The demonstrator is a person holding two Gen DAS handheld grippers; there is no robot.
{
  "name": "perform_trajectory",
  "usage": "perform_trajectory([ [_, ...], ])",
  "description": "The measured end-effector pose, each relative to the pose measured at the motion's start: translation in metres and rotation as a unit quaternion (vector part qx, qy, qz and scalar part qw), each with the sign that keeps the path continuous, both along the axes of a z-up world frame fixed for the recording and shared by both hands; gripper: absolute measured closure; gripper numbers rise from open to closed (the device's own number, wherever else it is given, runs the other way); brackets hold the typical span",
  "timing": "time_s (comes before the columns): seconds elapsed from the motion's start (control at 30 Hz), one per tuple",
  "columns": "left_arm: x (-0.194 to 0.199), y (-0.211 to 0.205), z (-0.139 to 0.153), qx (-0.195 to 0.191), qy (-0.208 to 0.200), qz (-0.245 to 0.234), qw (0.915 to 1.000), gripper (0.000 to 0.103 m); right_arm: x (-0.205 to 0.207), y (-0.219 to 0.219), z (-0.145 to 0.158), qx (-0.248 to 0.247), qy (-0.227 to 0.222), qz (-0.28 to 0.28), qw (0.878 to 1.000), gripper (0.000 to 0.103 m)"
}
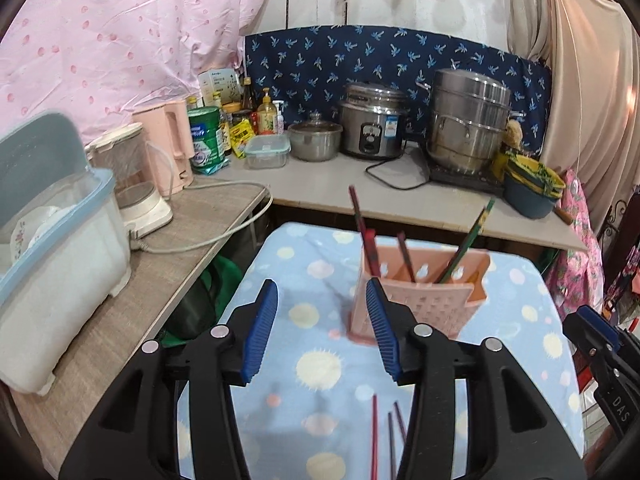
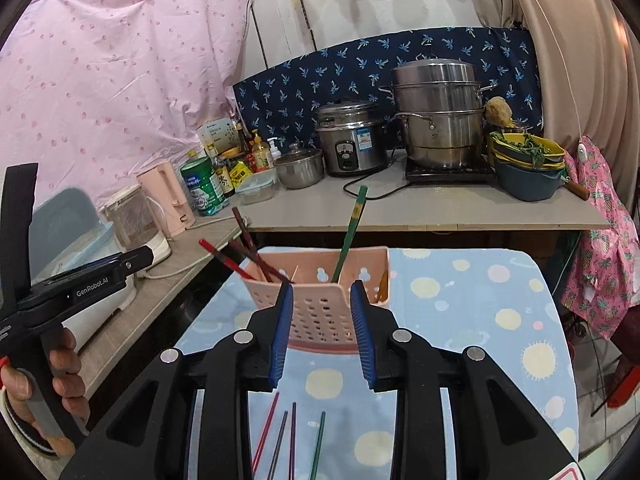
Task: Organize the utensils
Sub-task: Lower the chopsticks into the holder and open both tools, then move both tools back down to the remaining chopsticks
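Observation:
A pink perforated utensil holder (image 1: 420,296) (image 2: 320,300) stands on the blue dotted tablecloth (image 1: 520,320) (image 2: 460,320). Red, dark and green chopsticks (image 1: 362,232) (image 2: 350,234) stick up out of it. More loose chopsticks (image 1: 375,436) (image 2: 292,436) lie on the cloth near me, partly hidden behind the fingers. My left gripper (image 1: 322,328) is open and empty, just left of and in front of the holder. My right gripper (image 2: 322,332) is open and empty, directly in front of the holder. The left gripper also shows at the left edge of the right wrist view (image 2: 80,276).
A wooden side shelf (image 1: 120,320) on the left holds a dish box (image 1: 52,248), blender and pink kettle (image 1: 168,148). The counter behind carries a rice cooker (image 1: 374,124) (image 2: 350,138), a steamer pot (image 1: 468,124) (image 2: 438,112), bottles, tins and stacked bowls (image 1: 532,188).

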State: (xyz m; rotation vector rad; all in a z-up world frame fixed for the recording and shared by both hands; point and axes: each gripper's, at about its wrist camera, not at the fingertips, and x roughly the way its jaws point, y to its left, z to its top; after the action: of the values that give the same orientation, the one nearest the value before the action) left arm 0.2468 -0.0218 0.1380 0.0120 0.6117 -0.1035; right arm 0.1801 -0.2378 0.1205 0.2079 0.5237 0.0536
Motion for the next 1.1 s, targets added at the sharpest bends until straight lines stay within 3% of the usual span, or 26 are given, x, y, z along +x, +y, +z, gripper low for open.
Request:
perform_trajectory([
  [0.37, -0.057, 0.021, -0.069, 0.021, 0.060, -0.001, 0.9979, 0.059, -0.072, 0.023, -0.062, -0.033, 0.062, 0.005, 0.998, 0.074],
  [0.67, -0.098, 0.022, -0.110, 0.016, 0.091, -0.007, 0.9957, 0.057, -0.116, 0.042, -0.106, -0.053, 0.097, 0.003, 0.994, 0.074],
  [0.73, -0.109, 0.019, -0.123, 0.023, 0.096, -0.008, 0.9951, 0.053, -0.123, 0.045, -0.118, -0.049, 0.108, 0.004, 0.993, 0.074],
  [1.1, -0.134, 0.020, -0.161, 0.019, 0.137, -0.012, 0.9903, 0.052, -0.142, 0.058, -0.166, -0.041, 0.151, 0.006, 0.988, 0.074],
])
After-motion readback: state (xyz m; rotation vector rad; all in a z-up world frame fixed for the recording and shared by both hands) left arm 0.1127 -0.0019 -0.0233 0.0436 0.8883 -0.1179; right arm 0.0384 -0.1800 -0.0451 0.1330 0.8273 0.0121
